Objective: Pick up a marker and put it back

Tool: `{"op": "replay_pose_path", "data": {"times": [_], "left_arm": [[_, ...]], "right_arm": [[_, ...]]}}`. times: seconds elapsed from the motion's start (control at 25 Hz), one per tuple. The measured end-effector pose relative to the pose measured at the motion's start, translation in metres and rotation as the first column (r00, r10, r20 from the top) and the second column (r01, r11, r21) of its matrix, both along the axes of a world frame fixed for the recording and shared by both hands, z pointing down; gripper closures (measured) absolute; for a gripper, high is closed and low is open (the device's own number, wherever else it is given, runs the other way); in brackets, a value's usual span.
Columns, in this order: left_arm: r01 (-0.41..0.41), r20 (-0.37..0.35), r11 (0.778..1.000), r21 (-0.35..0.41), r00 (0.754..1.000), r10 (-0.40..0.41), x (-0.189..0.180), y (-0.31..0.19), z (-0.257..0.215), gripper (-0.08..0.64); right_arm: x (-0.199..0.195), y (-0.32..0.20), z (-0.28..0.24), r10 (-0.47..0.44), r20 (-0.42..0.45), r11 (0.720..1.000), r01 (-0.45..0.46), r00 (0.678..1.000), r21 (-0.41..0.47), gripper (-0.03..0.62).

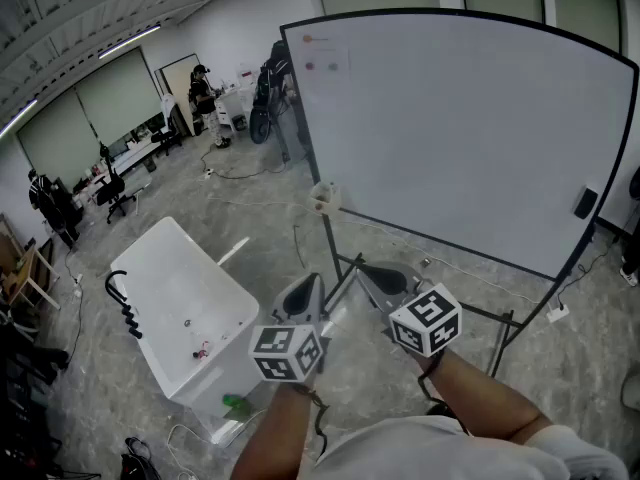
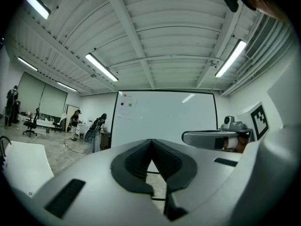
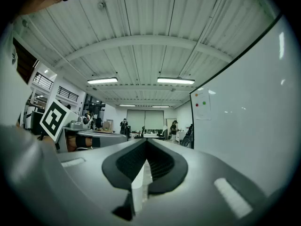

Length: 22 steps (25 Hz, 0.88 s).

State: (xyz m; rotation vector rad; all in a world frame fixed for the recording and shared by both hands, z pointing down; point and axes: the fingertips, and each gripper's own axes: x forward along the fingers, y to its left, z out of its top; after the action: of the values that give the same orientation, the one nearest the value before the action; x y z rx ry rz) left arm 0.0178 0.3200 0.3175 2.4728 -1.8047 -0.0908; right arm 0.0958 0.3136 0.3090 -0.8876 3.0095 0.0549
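Note:
No marker shows clearly in any view. A large whiteboard (image 1: 460, 128) on a wheeled stand fills the right side ahead. A small white holder (image 1: 325, 197) hangs at its lower left corner. My left gripper (image 1: 308, 282) and right gripper (image 1: 366, 270) are side by side, low in front of the board and pointing toward that corner. In the left gripper view the left gripper (image 2: 151, 142) is shut, tips touching, nothing held. In the right gripper view the right gripper (image 3: 146, 143) has its tips together. A thin white strip shows in the slit below them; I cannot tell what it is.
A white table (image 1: 170, 268) stands to the left with small items and a black coiled cable (image 1: 125, 306). A black eraser (image 1: 585, 203) sticks to the board's right edge. The stand's legs (image 1: 500, 340) spread over the floor. People (image 1: 203, 93) stand far back.

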Motion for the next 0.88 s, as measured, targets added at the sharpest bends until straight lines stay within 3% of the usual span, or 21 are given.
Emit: {"op": "replay_pose_path", "data": {"times": [0.88], "left_arm": [[0.005,-0.01,1.0,-0.026,1.0,-0.005,-0.017,-0.015,0.017,0.555]], "right_arm": [[-0.013,-0.023,0.016,0.011,0.028,0.998,-0.01,1.0,-0.054,0.589]]}}
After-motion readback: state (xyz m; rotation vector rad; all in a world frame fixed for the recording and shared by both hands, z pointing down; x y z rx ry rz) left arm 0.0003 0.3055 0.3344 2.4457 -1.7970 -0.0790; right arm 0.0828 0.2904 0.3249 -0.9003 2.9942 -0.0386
